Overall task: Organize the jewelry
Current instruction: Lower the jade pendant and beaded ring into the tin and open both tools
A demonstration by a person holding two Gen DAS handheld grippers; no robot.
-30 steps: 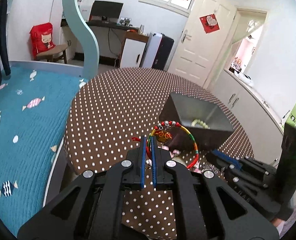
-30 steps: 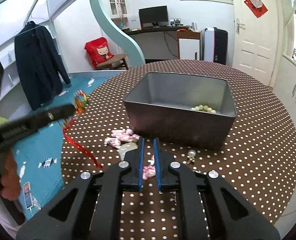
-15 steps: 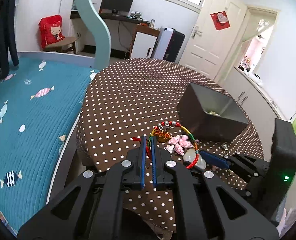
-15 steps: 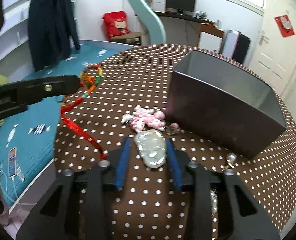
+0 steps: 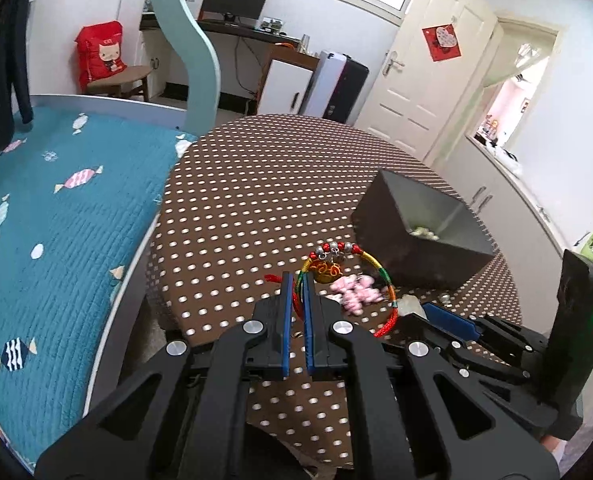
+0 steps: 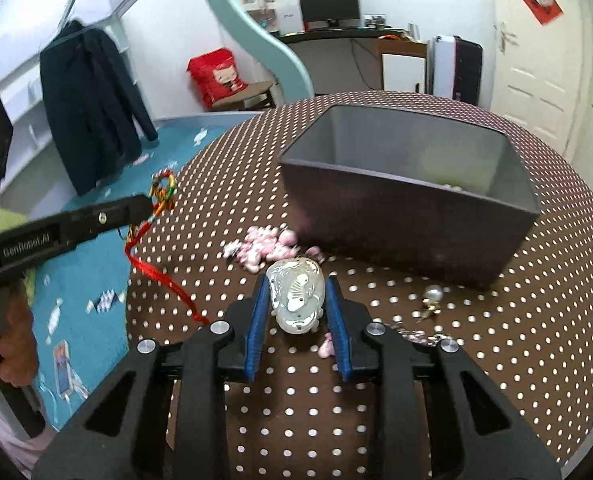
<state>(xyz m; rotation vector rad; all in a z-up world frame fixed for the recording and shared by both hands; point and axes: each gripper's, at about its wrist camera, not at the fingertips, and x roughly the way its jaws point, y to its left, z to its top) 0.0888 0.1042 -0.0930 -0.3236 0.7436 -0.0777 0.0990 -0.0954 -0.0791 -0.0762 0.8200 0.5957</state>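
My left gripper (image 5: 296, 280) is shut on a multicoloured cord bracelet (image 5: 376, 268) with red beads, a gold charm and a red tail, held above the table's near left edge. It also shows in the right wrist view as the left gripper (image 6: 144, 204) with the bracelet (image 6: 164, 188). My right gripper (image 6: 296, 292) straddles a pale jade pendant (image 6: 296, 296) lying on the cloth. Its blue pads (image 6: 258, 320) stand close beside the pendant, with a thin gap on the right side. A grey box (image 6: 408, 200) stands just beyond, with pale green beads (image 5: 424, 233) inside.
Pink bead jewellery (image 6: 262, 248) lies between the pendant and the box. A small pearl piece (image 6: 432, 294) and a chain lie at the right. The round table has a brown dotted cloth (image 6: 536, 320). A teal bed (image 5: 56, 220) borders the table's left edge.
My right gripper went from nearly shut to wider, and now has the jade pendant between its fingers. The left gripper kept hold of the bracelet and barely moved.
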